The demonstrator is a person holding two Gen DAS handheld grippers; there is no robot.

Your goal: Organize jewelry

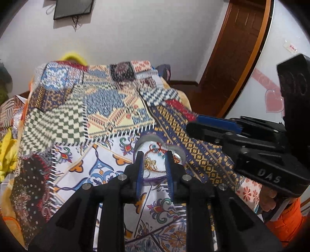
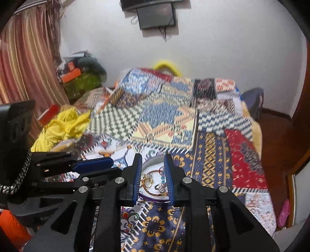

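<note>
Tools poised over the jewelry dish on the bed

Fingers of the left tool (image 1: 155, 164) stand slightly apart with nothing between the blue pads; seen through the gap, just beyond and below the tips, sits a round clear dish (image 1: 139, 145) on the patterned bedspread (image 1: 64, 120). In the dish lie a gold chain piece (image 1: 150, 162) and a red-and-teal beaded bracelet (image 1: 158, 149), clear of the pads. To the right of this tool, and slightly farther out, the right tool (image 1: 219, 126) reaches in sideways, its blue pad showing.

From the right wrist view, the right tool (image 2: 153, 174) is likewise parted a little and pinches nothing. Directly ahead between its fingers is the dish (image 2: 155, 160), holding gold rings (image 2: 147, 180), a silver ring (image 2: 160, 187) and a thin bangle (image 2: 153, 192). The left tool (image 2: 93, 164) lies to its left, near the dish rim; whether it touches the rim cannot be told.

Farther out, a yellow cloth (image 2: 64, 126) is bunched at the left of the bed, with a striped curtain (image 2: 29, 58) beyond it. A dark screen (image 2: 157, 17) hangs on the white wall behind.
</note>
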